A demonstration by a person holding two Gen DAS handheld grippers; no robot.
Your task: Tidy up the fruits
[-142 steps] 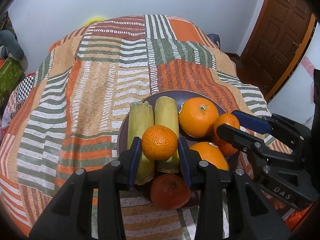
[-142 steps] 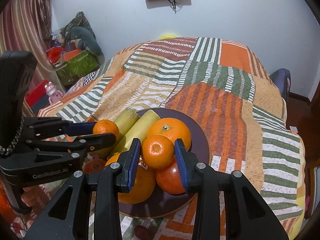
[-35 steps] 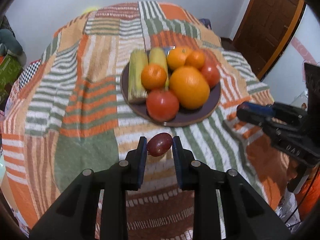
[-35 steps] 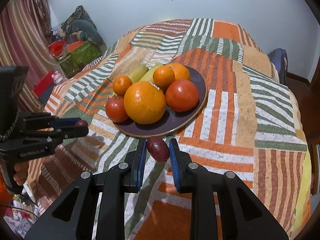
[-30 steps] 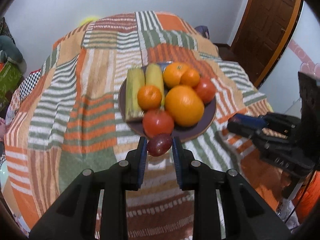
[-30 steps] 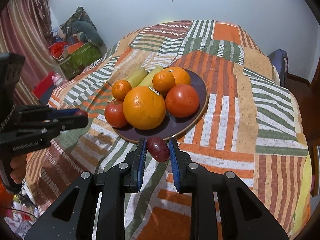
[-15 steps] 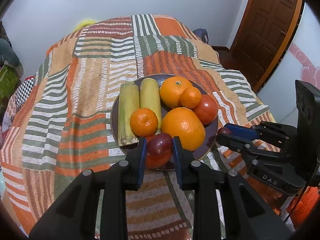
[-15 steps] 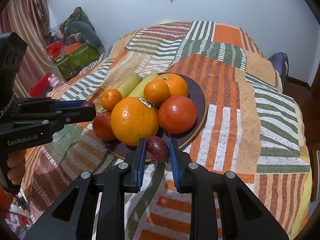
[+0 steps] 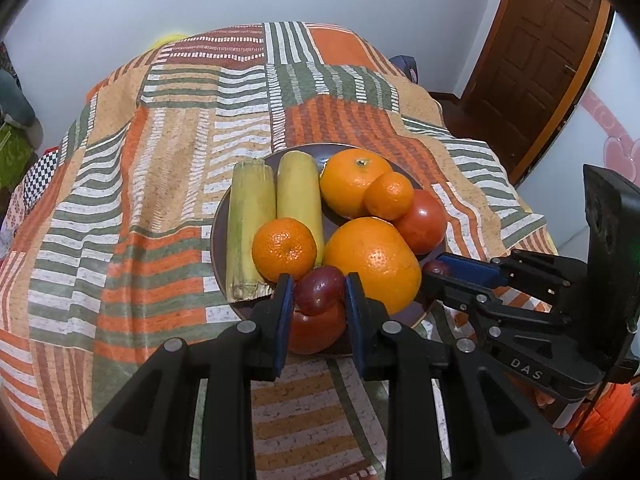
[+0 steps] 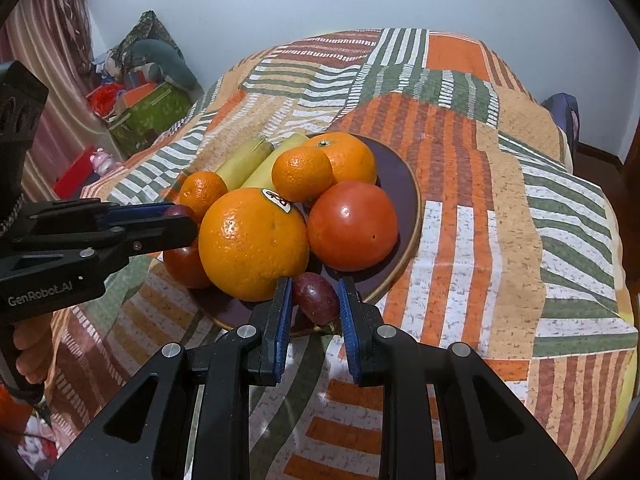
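A dark round plate (image 9: 218,240) (image 10: 404,176) on the patchwork cloth holds oranges, two tomatoes and two pale green stalks (image 9: 250,216). My left gripper (image 9: 316,296) is shut on a small dark red fruit (image 9: 319,290), held just above the near tomato (image 9: 316,330) at the plate's front. My right gripper (image 10: 314,300) is shut on another dark red fruit (image 10: 316,298), held over the plate's near rim beside the big orange (image 10: 252,242) and the large tomato (image 10: 352,226). Each gripper shows in the other's view: the right one (image 9: 434,270), the left one (image 10: 180,216).
The table is covered by a striped orange, green and white cloth (image 9: 160,160). A brown door (image 9: 540,48) stands at the right. Boxes and clutter (image 10: 148,104) lie on the floor at the left. A white wall runs behind the table.
Both grippers have moved forward with their dark red fruits, from the cloth in front of the plate to over the plate's near edge. The fruits on the plate have not moved.
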